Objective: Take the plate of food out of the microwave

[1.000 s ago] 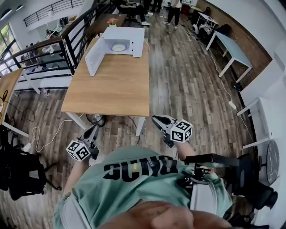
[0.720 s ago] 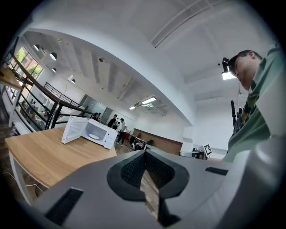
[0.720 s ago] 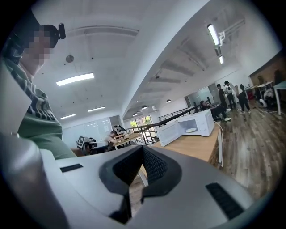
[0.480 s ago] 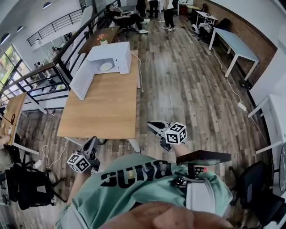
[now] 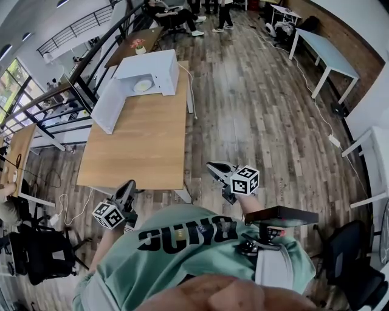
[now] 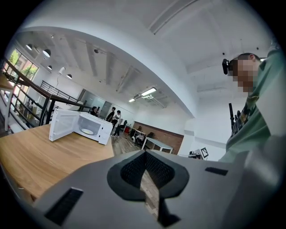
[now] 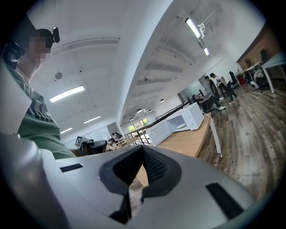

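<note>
A white microwave (image 5: pixel 150 71) stands at the far end of a long wooden table (image 5: pixel 140 146), its door (image 5: pixel 109 105) swung open to the left. Inside it a pale plate of food (image 5: pixel 142 86) lies flat. The left gripper view shows the same microwave (image 6: pixel 91 128) and plate (image 6: pixel 87 132) far off, as does the right gripper view, with microwave (image 7: pixel 187 117) and plate (image 7: pixel 180 126). My left gripper (image 5: pixel 126 189) is shut and empty by the table's near left corner. My right gripper (image 5: pixel 213 167) is shut and empty just right of the near edge. Both are far from the microwave.
A black office chair (image 5: pixel 36 249) stands at the lower left beside a white floor cable (image 5: pixel 61 203). White tables (image 5: pixel 322 58) line the right wall. A black railing (image 5: pixel 91 54) runs behind the table. People (image 5: pixel 225 9) are at the room's far end.
Both grippers have come forward towards the table's near edge, staying shut. The table and microwave now sit lower and further left in the head view.
</note>
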Demonstrator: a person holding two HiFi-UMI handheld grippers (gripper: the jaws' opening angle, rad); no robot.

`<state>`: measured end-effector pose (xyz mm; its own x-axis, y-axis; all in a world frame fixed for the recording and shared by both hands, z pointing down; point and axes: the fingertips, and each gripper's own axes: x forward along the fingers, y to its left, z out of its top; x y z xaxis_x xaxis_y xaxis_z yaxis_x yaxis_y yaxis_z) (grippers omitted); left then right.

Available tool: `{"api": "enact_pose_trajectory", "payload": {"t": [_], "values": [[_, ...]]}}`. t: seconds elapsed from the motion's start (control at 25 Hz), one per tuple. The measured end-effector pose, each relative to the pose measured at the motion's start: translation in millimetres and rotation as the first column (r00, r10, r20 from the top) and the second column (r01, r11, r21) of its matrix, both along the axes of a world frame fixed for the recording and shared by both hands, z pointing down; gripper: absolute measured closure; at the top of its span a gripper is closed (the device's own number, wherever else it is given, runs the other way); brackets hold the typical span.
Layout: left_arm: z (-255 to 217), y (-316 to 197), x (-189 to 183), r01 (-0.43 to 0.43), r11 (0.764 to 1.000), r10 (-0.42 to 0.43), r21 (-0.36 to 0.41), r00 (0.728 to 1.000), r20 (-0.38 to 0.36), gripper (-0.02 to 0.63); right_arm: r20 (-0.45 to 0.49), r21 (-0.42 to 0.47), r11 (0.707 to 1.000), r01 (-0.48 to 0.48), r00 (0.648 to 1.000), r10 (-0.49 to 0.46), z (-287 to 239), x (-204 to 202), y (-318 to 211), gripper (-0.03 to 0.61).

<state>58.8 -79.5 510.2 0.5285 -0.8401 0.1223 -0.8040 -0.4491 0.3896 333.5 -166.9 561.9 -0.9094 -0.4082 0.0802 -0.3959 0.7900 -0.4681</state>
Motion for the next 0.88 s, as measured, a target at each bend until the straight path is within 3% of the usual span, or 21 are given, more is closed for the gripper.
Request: {"api": "enact_pose_trajectory", "payload": {"t": [0.36,0.72,0.88], "values": [[17.1,-64.0,-67.4,-0.123,0.991,0.126,0.048,0.989,-0.075,0.62,-0.082,0.035,0.991,-0.127,0.988,0.129,-15.2,-54.6,-34.6,0.572],[15.6,-117.5,-196.8,-0.221,0.971,0.231,0.091,0.967,-0.112,0.62,-0.109,0.069,0.985,-0.161,0.98,0.168,-52.1,-201.1,-66.2,0.572],[23.0,-133.0,-234.1,-0.247,0.965,0.257,0.087,0.956,-0.14,0.62,-0.156,0.067,0.984,-0.164,0.972,0.173,-51.6,-240.8,-68.8,0.572]]}}
